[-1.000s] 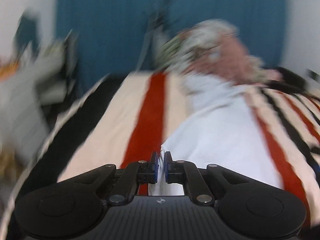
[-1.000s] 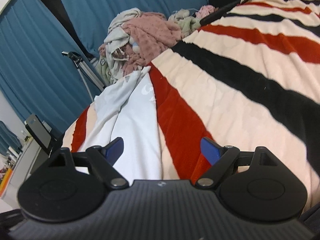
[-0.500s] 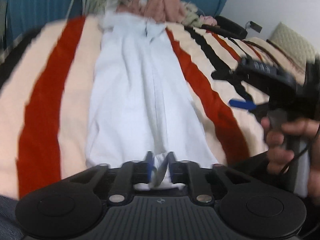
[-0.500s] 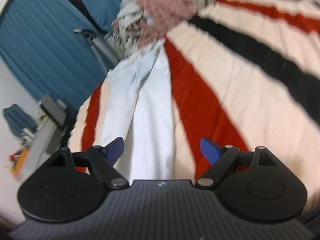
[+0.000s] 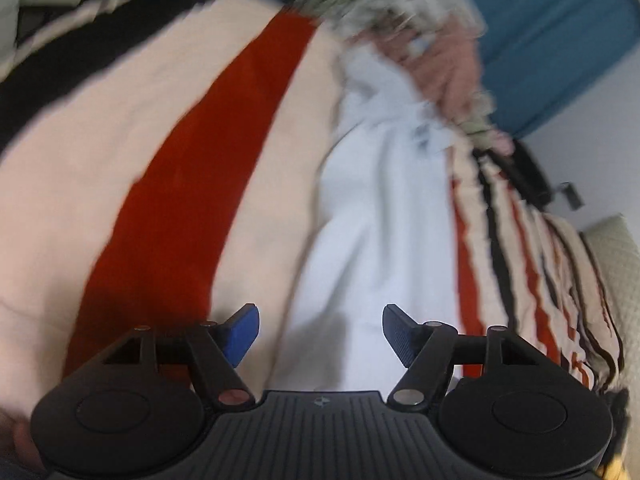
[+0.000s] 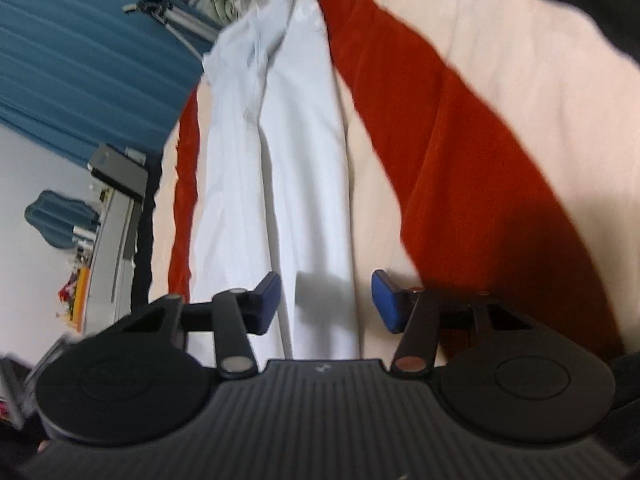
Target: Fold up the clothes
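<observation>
Long white garment [image 6: 296,168] stretched lengthwise along a bed under a striped blanket [image 6: 460,128] of cream, red and black bands, far end reaching a heap of crumpled clothes [image 5: 432,48] by a blue curtain [image 6: 72,52]. Left gripper [image 5: 319,334] low over the near end of the garment, jaws apart and opening, white cloth below the gap but untouched by the blue pads [image 5: 240,330]. Right gripper [image 6: 325,304] also over the near end, jaws closing yet clear of the fabric lying under the gap. Left view blurred.
</observation>
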{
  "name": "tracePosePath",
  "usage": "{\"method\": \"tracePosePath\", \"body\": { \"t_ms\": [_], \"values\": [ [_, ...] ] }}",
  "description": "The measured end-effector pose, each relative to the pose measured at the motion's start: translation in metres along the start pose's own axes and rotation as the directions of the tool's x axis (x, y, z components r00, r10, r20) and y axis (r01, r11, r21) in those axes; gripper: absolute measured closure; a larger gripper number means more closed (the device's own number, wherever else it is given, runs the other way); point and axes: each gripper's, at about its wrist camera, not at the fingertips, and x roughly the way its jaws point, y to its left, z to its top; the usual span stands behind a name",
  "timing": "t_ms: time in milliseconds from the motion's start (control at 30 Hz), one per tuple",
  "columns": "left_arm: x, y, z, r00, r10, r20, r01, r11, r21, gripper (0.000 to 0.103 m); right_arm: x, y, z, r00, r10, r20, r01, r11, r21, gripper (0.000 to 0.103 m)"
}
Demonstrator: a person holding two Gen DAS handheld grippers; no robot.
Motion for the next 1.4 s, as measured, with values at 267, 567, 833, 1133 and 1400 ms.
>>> {"method": "tracePosePath", "body": {
  "t_ms": [267, 567, 833, 1133, 1400],
  "values": [
    [0.034, 0.002, -0.008, 0.977, -0.022, -0.210, 0.028, 0.999, 0.023, 0.058, 0.008, 0.008, -0.014, 0.997, -0.041, -0.064, 0.037, 0.998, -0.060, 0.052],
    [0.004, 0.006, -0.019, 0.977, -0.021, -0.213, 0.034, 0.998, 0.054, 0.093, 0.002, 0.024, -0.036, 0.983, -0.098, -0.154, 0.068, 0.980, -0.186, 0.080],
    [0.017, 0.001, -0.045, 0.947, -0.009, -0.320, 0.031, 0.998, 0.062, 0.065, 0.008, 0.029, -0.041, 0.973, -0.117, -0.199, 0.066, 0.967, -0.245, 0.078],
    [0.005, 0.007, -0.045, 0.947, -0.067, -0.315, 0.071, 0.997, 0.001, 0.096, -0.005, 0.041, -0.057, 0.969, -0.173, -0.175, 0.097, 0.923, -0.373, 0.091],
    [-0.056, 0.003, -0.019, 0.940, -0.311, -0.142, 0.293, 0.947, -0.133, 0.098, -0.088, 0.041, -0.021, 0.999, 0.045, 0.005, -0.043, 0.979, -0.199, 0.094]
  ]
}}
